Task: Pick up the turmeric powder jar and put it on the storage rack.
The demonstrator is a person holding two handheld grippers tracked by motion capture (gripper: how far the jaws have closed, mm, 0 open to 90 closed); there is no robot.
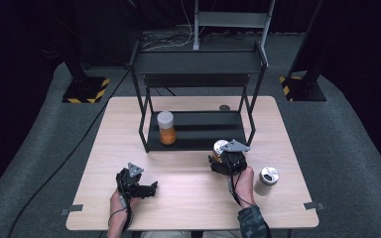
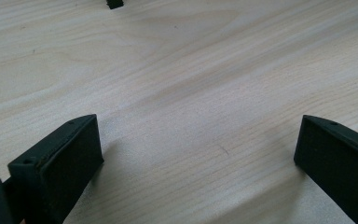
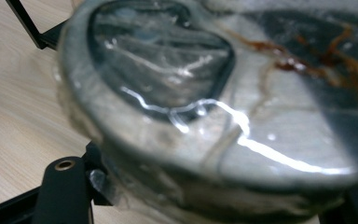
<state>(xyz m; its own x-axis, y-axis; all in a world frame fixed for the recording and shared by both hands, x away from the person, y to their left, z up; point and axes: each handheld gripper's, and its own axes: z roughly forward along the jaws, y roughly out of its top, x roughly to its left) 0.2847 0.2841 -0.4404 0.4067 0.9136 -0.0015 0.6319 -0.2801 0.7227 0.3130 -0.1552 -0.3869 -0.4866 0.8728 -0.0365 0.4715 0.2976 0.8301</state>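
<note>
The held jar (image 1: 220, 147) sits in the right gripper (image 1: 226, 159), just in front of the black rack (image 1: 198, 64) near the rack's front right leg, over the bench (image 1: 188, 198). From above, its pale lid end shows beside the gripper's grey plate. In the right gripper view the jar (image 3: 223, 116) is very close and blurred: a rounded, grey-white lid with a clear window and shiny wrap over it, and rust-coloured streaks on the body at the upper right. The right gripper's fingers (image 3: 65, 186) are clenched on this jar, one dark finger showing at the lower left against the jar's side.

On the rack's lower shelf stands a second jar (image 1: 166, 128) with a white lid and orange contents, upright, toward the shelf's left end. A third jar (image 1: 266, 180), pale with a silvery top, stands upright on the bench to the right of the right hand, apart from it.

The left gripper (image 1: 144, 188) rests low over the front left part of the bench, well apart from all three jars. Its fingers (image 2: 60, 163) are released, spread wide with only bare wood grain between them.
</note>
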